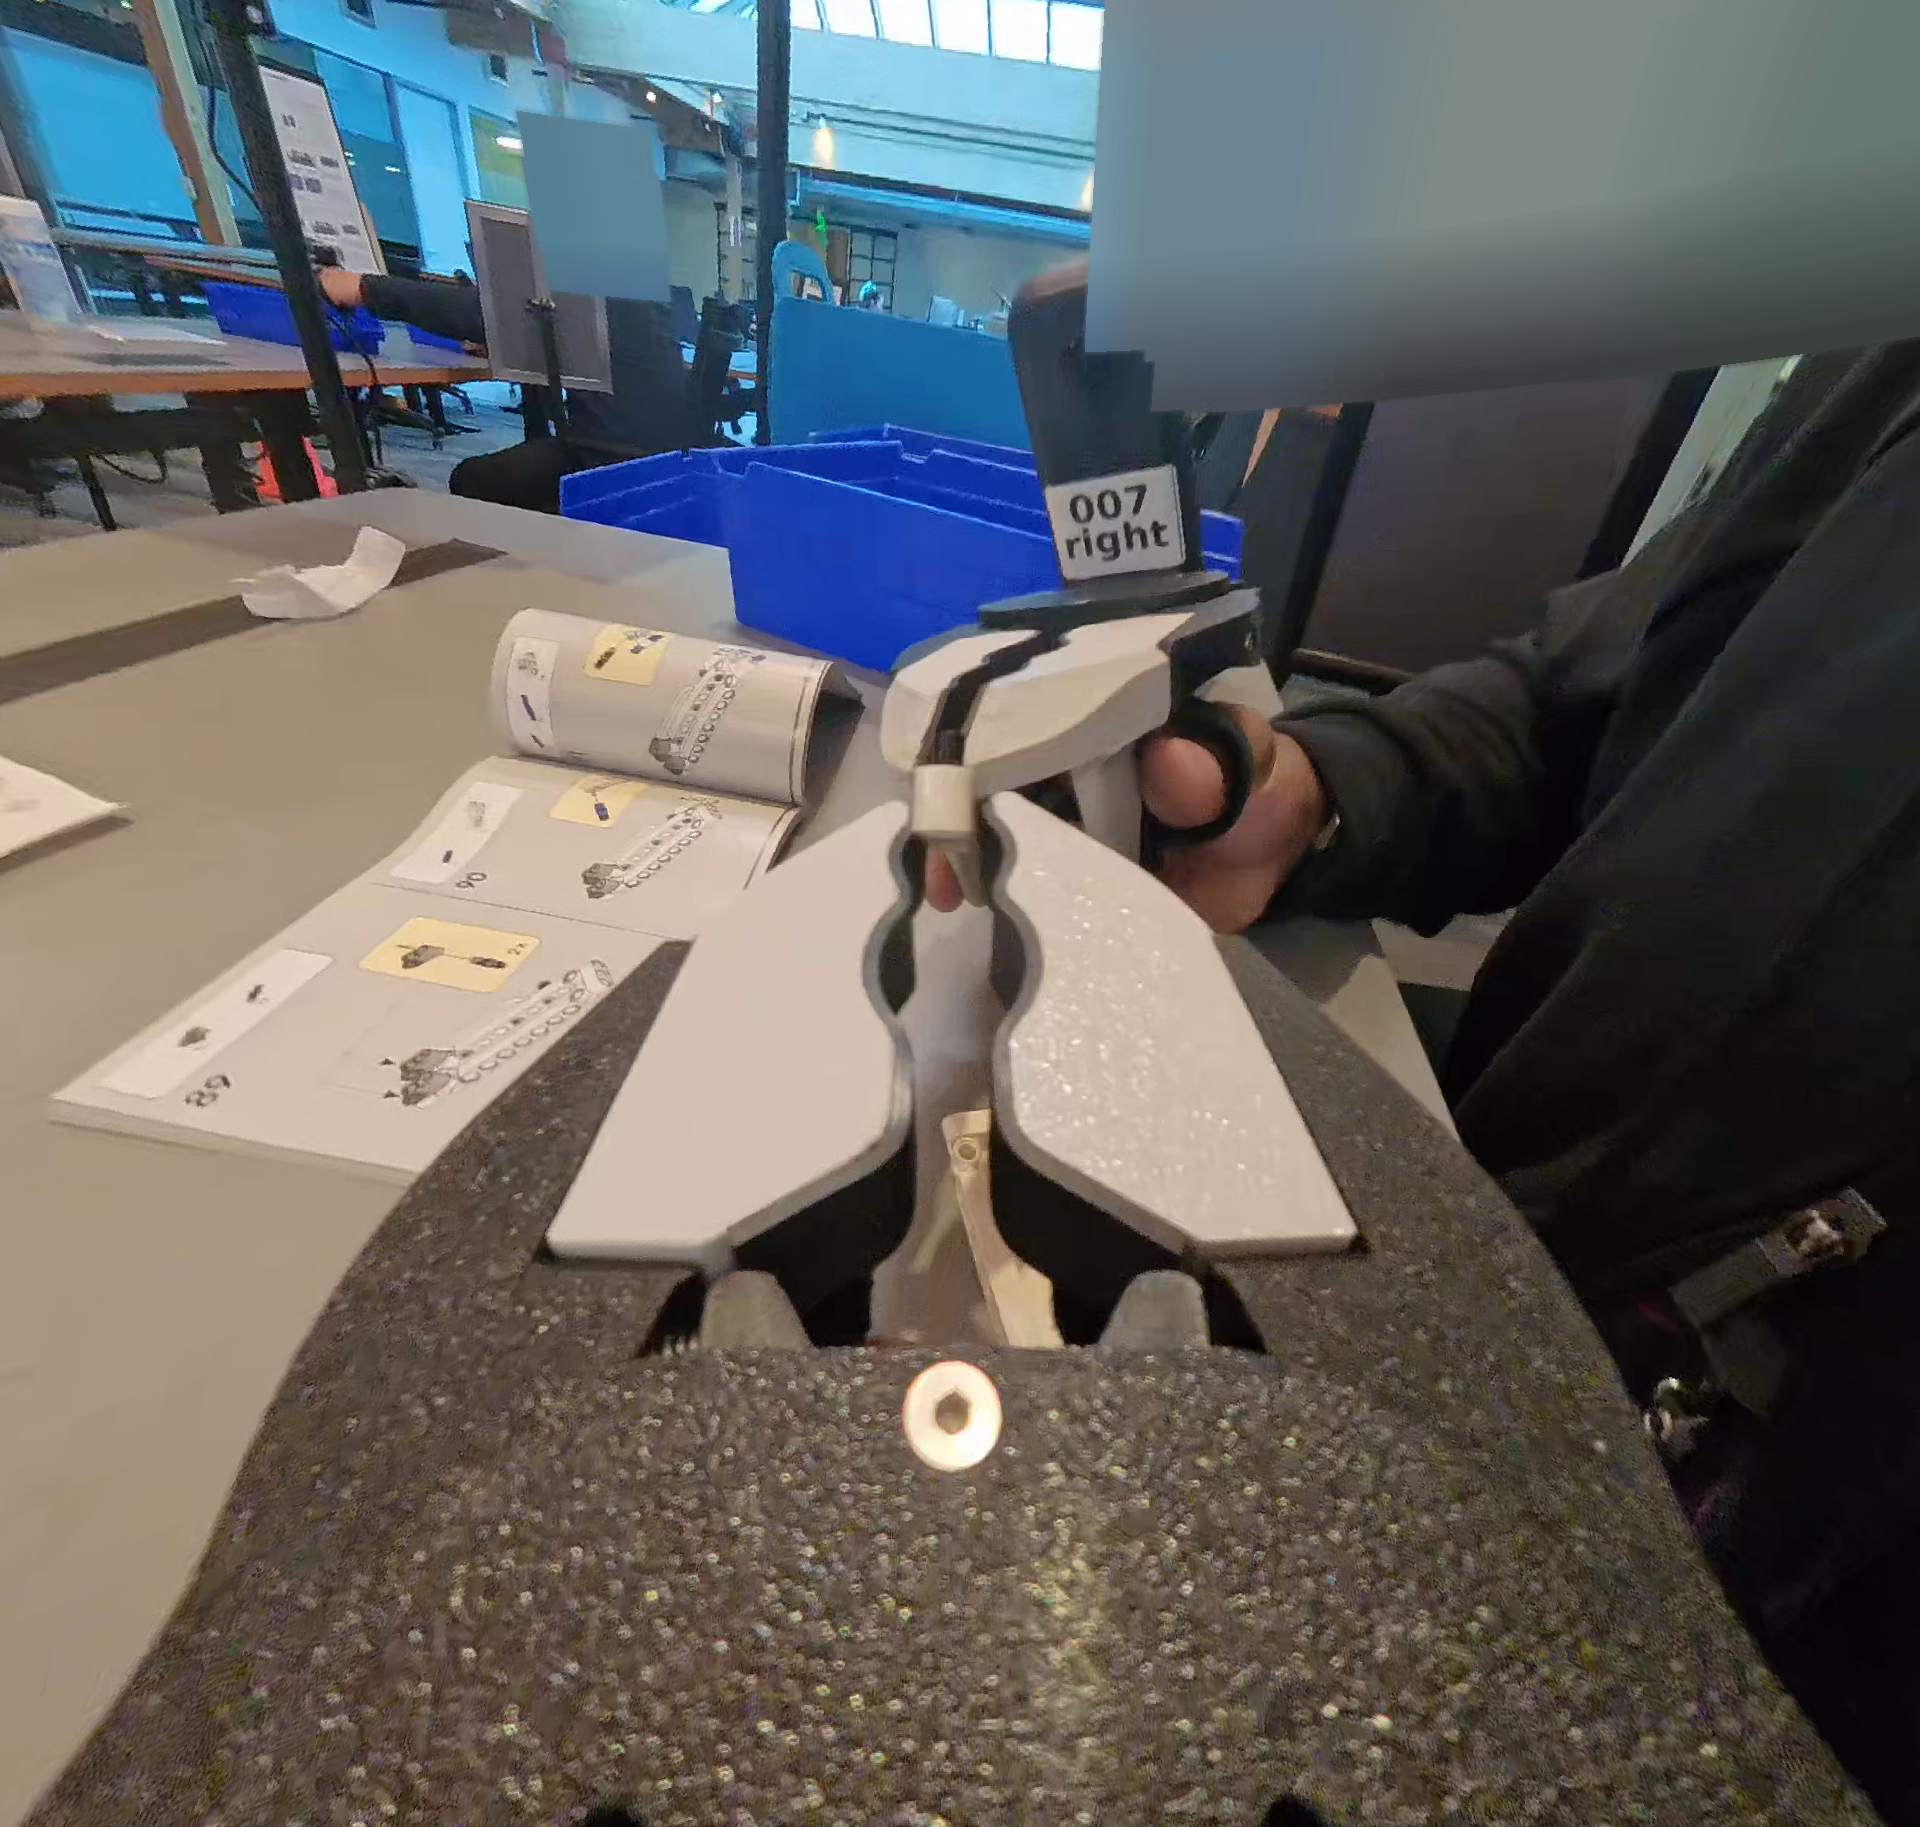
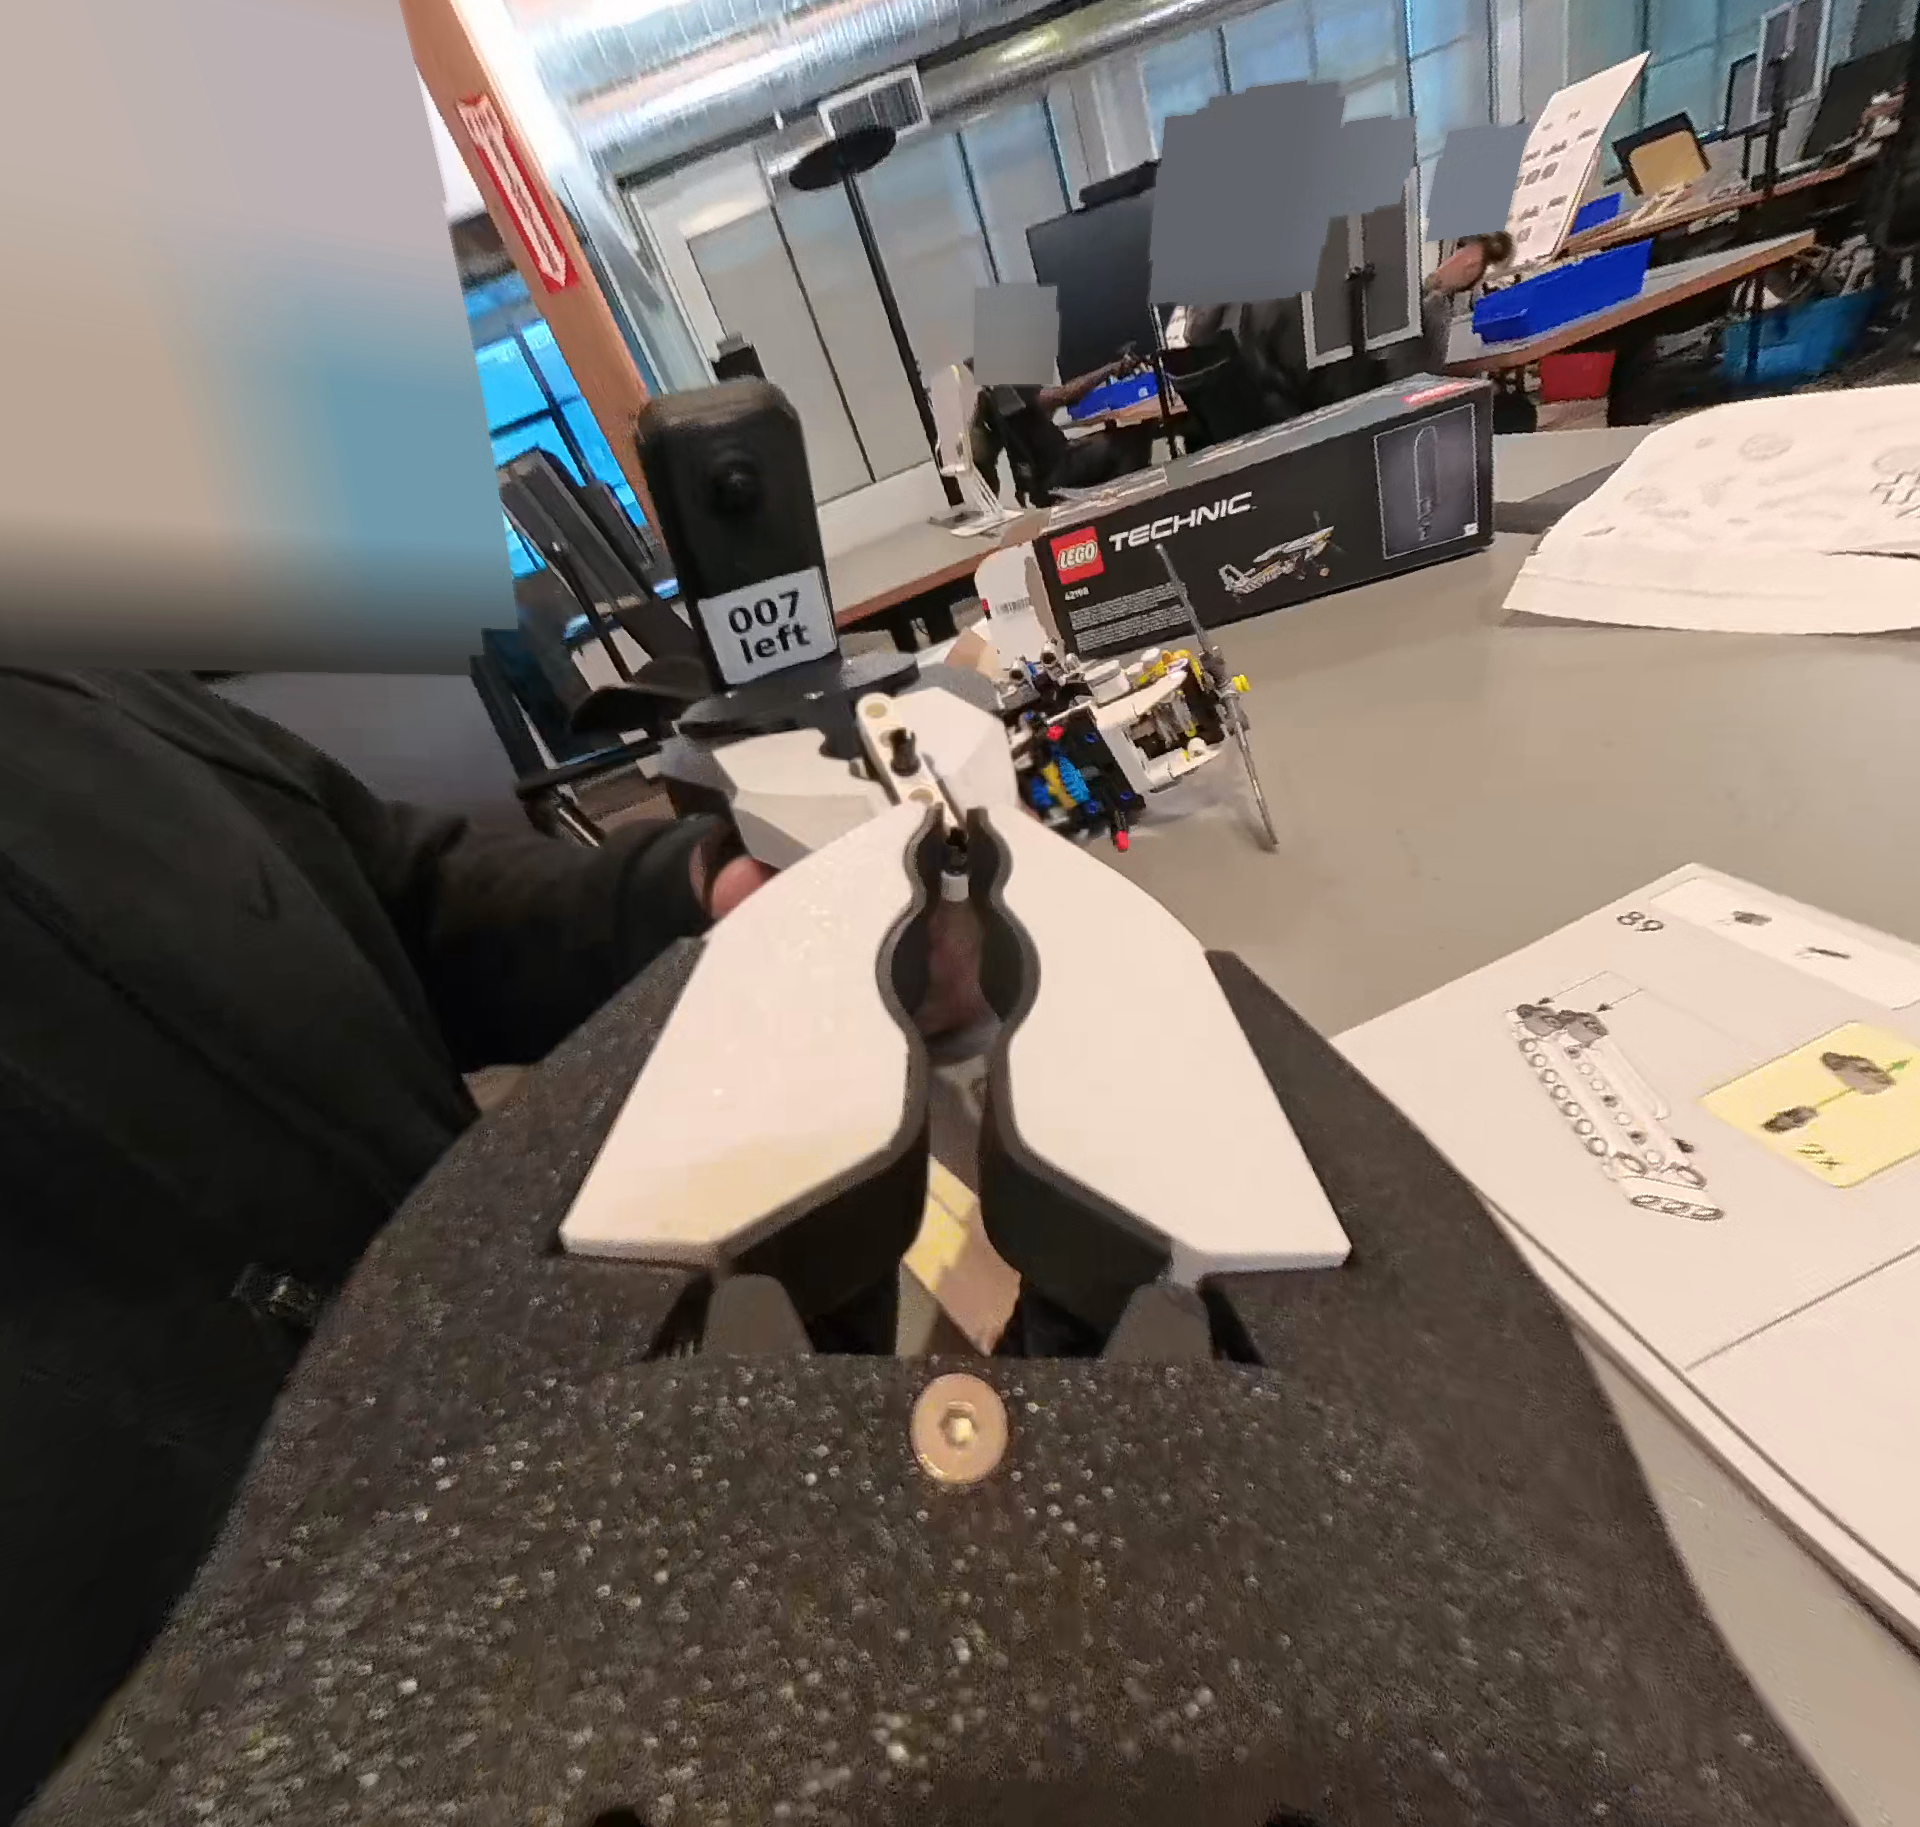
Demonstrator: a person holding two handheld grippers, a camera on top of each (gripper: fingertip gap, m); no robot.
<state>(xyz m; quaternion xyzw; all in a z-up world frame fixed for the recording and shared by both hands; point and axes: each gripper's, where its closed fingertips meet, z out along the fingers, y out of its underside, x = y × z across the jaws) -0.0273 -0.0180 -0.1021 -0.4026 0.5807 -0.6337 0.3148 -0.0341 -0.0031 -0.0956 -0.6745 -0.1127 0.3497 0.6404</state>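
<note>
Left gripper (image 1: 948, 832) fingers clamp a white perforated beam (image 2: 902, 751). Right gripper (image 2: 953, 837) fingers pinch a small black pin (image 2: 954, 847) against the beam's end, above the table (image 2: 1455, 738) near an open instruction booklet (image 1: 416, 946).

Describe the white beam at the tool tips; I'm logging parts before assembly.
The white beam is a slim, glossy plastic strip with round holes along it; a short black pin stands in a middle hole. It is tilted, off the table, pinched at one end between the left tool's tips. The right tool meets its near end, tips closed on a small black pin there.
</note>
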